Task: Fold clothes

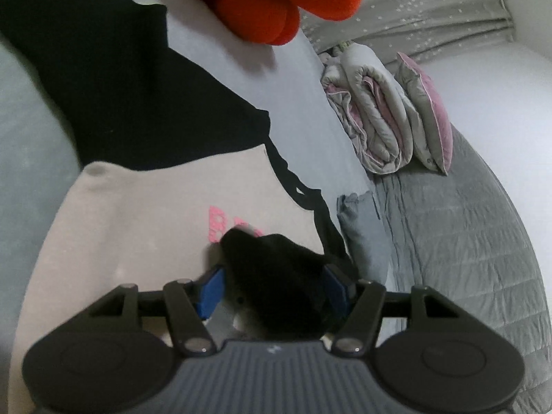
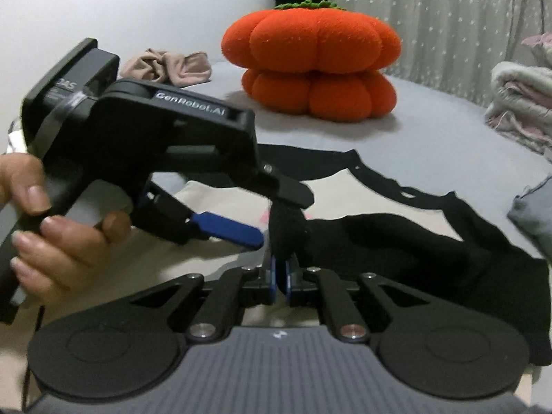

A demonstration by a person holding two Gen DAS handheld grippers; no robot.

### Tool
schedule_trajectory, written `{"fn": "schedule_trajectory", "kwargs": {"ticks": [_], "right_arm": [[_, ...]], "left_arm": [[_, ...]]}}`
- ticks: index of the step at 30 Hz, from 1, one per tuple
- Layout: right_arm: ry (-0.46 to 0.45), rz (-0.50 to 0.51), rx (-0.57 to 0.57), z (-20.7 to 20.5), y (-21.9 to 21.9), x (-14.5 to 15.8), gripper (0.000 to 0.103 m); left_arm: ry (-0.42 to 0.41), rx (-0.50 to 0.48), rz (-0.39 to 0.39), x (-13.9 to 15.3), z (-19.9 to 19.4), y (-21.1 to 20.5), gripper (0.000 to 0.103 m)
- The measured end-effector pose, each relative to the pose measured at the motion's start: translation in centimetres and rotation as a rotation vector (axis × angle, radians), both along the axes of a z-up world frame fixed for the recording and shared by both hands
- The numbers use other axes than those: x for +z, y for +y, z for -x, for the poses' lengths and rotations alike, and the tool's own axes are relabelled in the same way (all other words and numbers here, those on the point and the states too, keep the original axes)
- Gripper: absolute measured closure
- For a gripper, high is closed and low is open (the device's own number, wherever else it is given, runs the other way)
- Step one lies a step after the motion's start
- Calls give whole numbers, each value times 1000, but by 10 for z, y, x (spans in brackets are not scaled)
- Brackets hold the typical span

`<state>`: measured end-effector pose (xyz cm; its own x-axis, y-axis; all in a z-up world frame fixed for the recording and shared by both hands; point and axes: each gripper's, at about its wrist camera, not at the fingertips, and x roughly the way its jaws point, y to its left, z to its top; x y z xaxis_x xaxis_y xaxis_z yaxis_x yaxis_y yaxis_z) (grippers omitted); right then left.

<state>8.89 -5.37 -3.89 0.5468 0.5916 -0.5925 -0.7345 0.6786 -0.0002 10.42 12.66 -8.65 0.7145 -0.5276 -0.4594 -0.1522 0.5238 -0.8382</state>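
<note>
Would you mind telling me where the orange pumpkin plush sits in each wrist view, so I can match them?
Left wrist view: the orange pumpkin plush is at the top centre, cropped by the top edge.
Right wrist view: it is at upper centre, whole, on the bed behind the shirt.
Shared landmark: the pink print on the shirt.

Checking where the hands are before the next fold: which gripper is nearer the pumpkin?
Left. In the right wrist view the left gripper sits closer to the pumpkin, over the shirt; the right gripper is behind it, at the near edge.
</note>
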Motion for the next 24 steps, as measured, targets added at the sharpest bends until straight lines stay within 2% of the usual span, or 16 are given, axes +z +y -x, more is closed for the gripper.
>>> {"fn": "schedule_trajectory", "kwargs": {"ticks": [4,6,7,9,10,11,12,13,19,24], "right_arm": [[48,-11,10,1,2,-1,88],[70,-18,1,1,2,-1,88],[87,-30,-6,1,0,-1,88],[121,-65,-25,-4,-9,4,85],[138,-84,-35,-6,-14,6,84],[143,-95,-50,-8,-20,9,75],[142,-103,-68,-10,-26,12,59],[141,-111,-86,-12,-32,15,54],[143,-94,-297,-35,-80,18,53],[156,-107,-477,-50,-116,17,53]], "left_arm": [[21,10,-47,1,0,0,56],[33,15,-86,2,1,0,70],[38,17,-111,2,1,1,73],[48,-1,-197,6,-1,-2,98],[39,-10,-247,11,-2,-4,98],[26,-19,-298,16,-3,-7,98],[13,-27,-349,21,-4,-9,98],[-9,-34,-386,28,-4,-11,98],[-135,-21,-544,66,-4,-7,98],[-164,18,-556,74,-14,13,98]]}}
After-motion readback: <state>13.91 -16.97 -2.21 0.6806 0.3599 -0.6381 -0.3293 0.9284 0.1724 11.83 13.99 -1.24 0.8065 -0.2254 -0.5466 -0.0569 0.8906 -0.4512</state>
